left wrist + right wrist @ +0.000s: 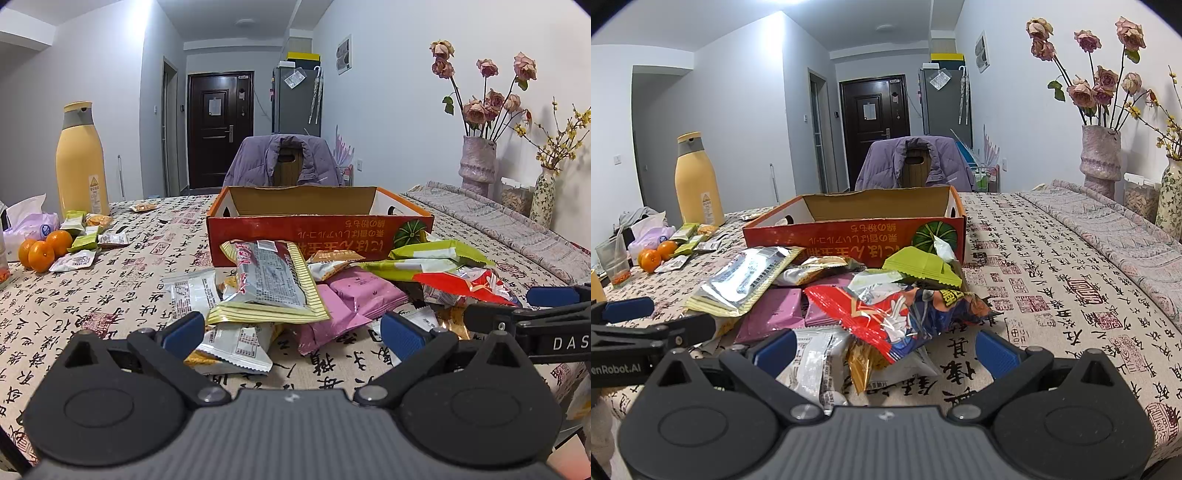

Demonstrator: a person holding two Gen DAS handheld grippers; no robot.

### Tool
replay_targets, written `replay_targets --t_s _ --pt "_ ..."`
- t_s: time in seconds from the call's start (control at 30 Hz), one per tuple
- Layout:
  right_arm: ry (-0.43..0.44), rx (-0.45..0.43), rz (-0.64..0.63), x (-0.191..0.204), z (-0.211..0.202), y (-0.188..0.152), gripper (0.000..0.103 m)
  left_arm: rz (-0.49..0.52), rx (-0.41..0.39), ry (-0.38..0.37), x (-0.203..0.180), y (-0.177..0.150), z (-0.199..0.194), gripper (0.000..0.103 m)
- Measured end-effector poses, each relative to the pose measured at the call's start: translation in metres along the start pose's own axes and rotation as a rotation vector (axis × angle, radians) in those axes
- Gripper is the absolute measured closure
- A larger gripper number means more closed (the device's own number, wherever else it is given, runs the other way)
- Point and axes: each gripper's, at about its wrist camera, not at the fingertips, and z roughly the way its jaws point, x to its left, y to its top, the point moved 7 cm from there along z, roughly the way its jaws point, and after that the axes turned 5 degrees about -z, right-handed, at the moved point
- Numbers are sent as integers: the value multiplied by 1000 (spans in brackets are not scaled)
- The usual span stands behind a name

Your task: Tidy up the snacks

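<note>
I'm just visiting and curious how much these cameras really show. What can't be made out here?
- Floor of the orange cardboard box: hidden in both views by its near wall.
- Snacks low in the pile: covered by the grey-and-yellow striped packet and the red foil bag.
- Small print on packets: too small.
- Right gripper in the left wrist view: cut off at the edge.

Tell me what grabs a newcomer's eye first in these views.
A messy pile of snack packets heaps on the patterned tablecloth, right before the open left gripper and right gripper. Behind it sits an empty red cardboard box. A tall yellow bottle stands far left, dried roses far right.
</note>
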Motion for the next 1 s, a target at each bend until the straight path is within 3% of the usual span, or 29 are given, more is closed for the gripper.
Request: replay_targets --t_s 1.0 --pt "4 6 -5 3 1 -3 0 -4 7 4 5 -3 0 0"
